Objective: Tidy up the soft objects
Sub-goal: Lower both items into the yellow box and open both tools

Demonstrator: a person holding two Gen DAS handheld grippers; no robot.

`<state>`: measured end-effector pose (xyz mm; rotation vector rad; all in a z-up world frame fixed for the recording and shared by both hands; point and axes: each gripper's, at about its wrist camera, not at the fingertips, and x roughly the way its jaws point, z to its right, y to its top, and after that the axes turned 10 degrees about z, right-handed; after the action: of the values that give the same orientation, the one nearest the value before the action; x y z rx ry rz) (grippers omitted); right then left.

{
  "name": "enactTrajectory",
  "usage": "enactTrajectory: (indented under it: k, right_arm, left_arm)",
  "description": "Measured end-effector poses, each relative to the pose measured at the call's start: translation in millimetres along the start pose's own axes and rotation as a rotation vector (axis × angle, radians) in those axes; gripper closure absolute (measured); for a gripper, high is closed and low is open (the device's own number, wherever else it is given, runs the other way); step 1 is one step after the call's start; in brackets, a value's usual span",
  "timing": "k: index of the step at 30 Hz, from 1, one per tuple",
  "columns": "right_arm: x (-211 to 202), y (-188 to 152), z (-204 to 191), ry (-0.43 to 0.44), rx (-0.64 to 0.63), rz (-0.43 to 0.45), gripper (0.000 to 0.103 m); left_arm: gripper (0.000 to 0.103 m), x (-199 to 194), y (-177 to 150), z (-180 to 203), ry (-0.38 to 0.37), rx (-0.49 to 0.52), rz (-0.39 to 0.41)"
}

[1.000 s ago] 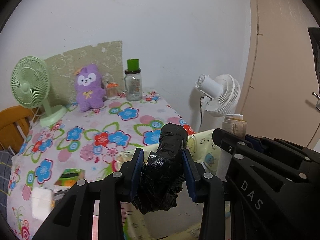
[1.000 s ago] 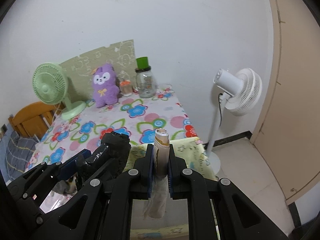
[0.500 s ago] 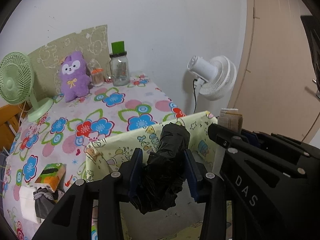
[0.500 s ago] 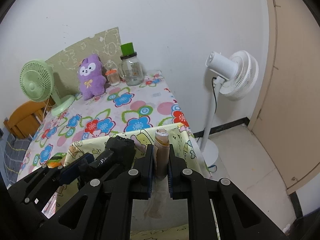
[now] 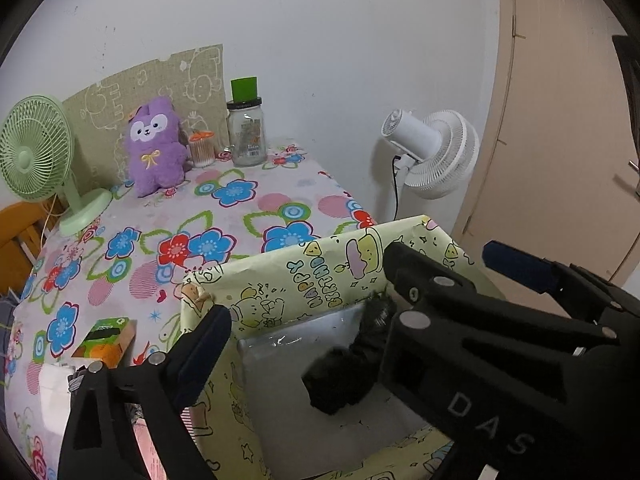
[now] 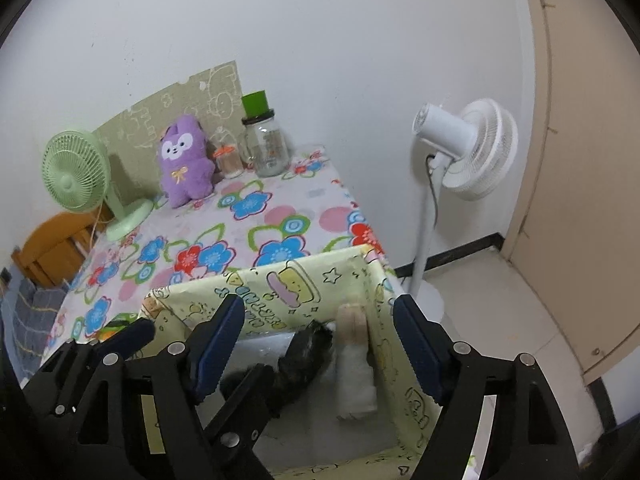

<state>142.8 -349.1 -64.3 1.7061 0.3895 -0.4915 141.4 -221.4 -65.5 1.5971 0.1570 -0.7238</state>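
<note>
Black bundle (image 5: 344, 376): a crumpled black plastic roll lying inside the box, leaning toward its far right corner, free of any gripper pad.
Beige roll (image 6: 354, 364): a pale rolled bundle inside the same box, propped against the right wall, just beside the black bundle (image 6: 298, 364).
Box (image 5: 280, 276): open-topped, wrapped in pale yellow cartoon paper with a bare grey inside; it stands at the near right corner of the table.
Left gripper (image 5: 308, 320): above the box, jaws just opened wide; the black bundle sits below and between them, with no pad pressing on it.
Right gripper (image 6: 320, 344): also over the box, jaws just opened wide; the beige roll lies between the blue pads but apart from both.
Table (image 5: 248, 220): covered in a flowered cloth.
Purple plush (image 5: 154, 146): upright at the far edge of the table, against a green patterned board (image 5: 160, 80).
Glass jar (image 5: 246, 132): green-topped, right of the plush, with a small orange-lidded container (image 5: 201, 148) between them.
Green fan (image 5: 36, 152): on the far left of the table.
White fan (image 6: 464, 148): on a floor stand to the right of the table, near a beige door (image 6: 580, 160).
Small carton (image 5: 106, 340): green and orange, on the table left of the box.
</note>
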Motion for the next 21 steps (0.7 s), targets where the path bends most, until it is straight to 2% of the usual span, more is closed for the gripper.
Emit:
enactTrajectory:
  k: [8,21]
  right_arm:
    - [-12.5,0.5,-12.9,-0.014,-0.039,0.016,0.016]
    - [-43.5,-2.5,-41.3,-0.015,-0.07,0.072,0.01]
  left_arm:
    - [0.002,-16.8,3.6,-10.9,0.009,-0.023,0.042]
    - [0.001,-52.3,1.1,-25.3,0.03,-0.013,0.102]
